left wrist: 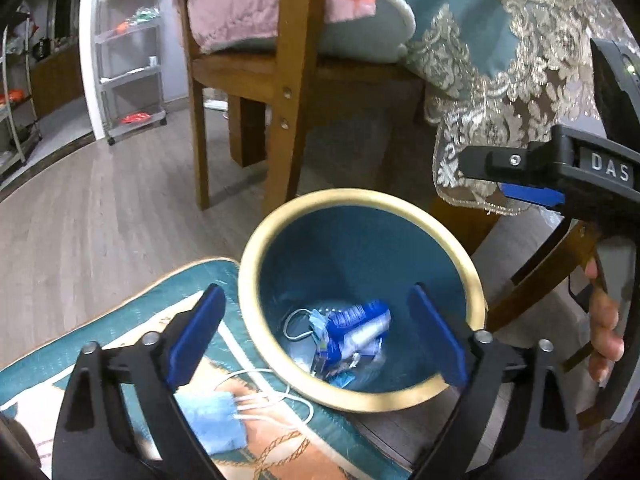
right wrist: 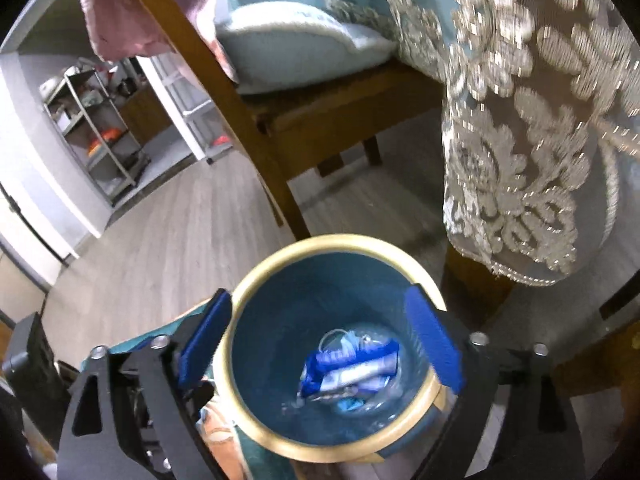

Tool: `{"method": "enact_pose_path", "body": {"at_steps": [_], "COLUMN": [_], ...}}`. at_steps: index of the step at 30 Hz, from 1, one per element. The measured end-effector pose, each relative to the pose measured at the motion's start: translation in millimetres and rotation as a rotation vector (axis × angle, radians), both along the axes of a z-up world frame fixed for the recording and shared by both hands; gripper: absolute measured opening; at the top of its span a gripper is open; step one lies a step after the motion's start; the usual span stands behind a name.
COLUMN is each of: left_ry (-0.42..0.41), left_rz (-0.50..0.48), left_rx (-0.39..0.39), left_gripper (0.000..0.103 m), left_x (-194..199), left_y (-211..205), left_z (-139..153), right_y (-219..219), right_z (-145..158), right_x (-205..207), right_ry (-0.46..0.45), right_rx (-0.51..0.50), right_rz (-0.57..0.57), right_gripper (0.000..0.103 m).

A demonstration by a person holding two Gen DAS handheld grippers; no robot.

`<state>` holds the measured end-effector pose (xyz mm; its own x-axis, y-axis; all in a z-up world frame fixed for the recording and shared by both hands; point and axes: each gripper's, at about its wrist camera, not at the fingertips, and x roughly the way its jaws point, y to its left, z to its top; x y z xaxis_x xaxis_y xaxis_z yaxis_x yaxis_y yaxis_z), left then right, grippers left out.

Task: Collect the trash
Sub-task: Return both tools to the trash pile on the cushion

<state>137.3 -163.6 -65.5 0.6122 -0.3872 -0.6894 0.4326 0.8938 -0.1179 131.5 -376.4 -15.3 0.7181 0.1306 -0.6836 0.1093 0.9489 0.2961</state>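
Note:
A blue bin with a gold rim stands on the floor by a rug; it also shows in the right wrist view. Blue-and-white wrappers and a face mask lie at its bottom. Another blue face mask with white loops lies on the rug beside the bin. My left gripper is open and empty, above the bin's near left rim. My right gripper is open and empty over the bin mouth; it appears at the right of the left wrist view.
A teal patterned rug lies left of the bin. A wooden chair with a cushion stands behind it. A lace-edged tablecloth hangs at the right. Shelving racks stand at the far left on the wood floor.

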Motion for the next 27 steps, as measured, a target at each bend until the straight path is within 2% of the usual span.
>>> {"method": "enact_pose_path", "body": {"at_steps": [5, 9, 15, 19, 24, 27], "left_ry": [-0.062, -0.119, -0.151, -0.174, -0.162, -0.159], "left_rz": [0.017, 0.033, 0.121, 0.196, 0.291, 0.337], "left_rx": [-0.022, -0.006, -0.004, 0.025, 0.029, 0.02], "left_gripper": [0.097, 0.097, 0.097, 0.097, 0.097, 0.097], "left_x": [-28, -53, -95, -120, -140, -147], "left_y": [21, 45, 110, 155, 210, 235], "left_z": [41, 75, 114, 129, 136, 135], "right_y": [11, 25, 52, 80, 112, 130], "right_z": [27, 54, 79, 86, 84, 74], "right_x": [-12, -29, -55, -70, -79, -75], "right_ry": [-0.055, -0.119, -0.187, -0.195, -0.19, -0.138], "right_rx": [-0.034, -0.037, -0.017, -0.006, 0.032, 0.075], "right_rz": [0.005, 0.021, 0.063, 0.111, 0.156, 0.169], "right_gripper": [0.094, 0.095, 0.097, 0.097, 0.098, 0.098]}}
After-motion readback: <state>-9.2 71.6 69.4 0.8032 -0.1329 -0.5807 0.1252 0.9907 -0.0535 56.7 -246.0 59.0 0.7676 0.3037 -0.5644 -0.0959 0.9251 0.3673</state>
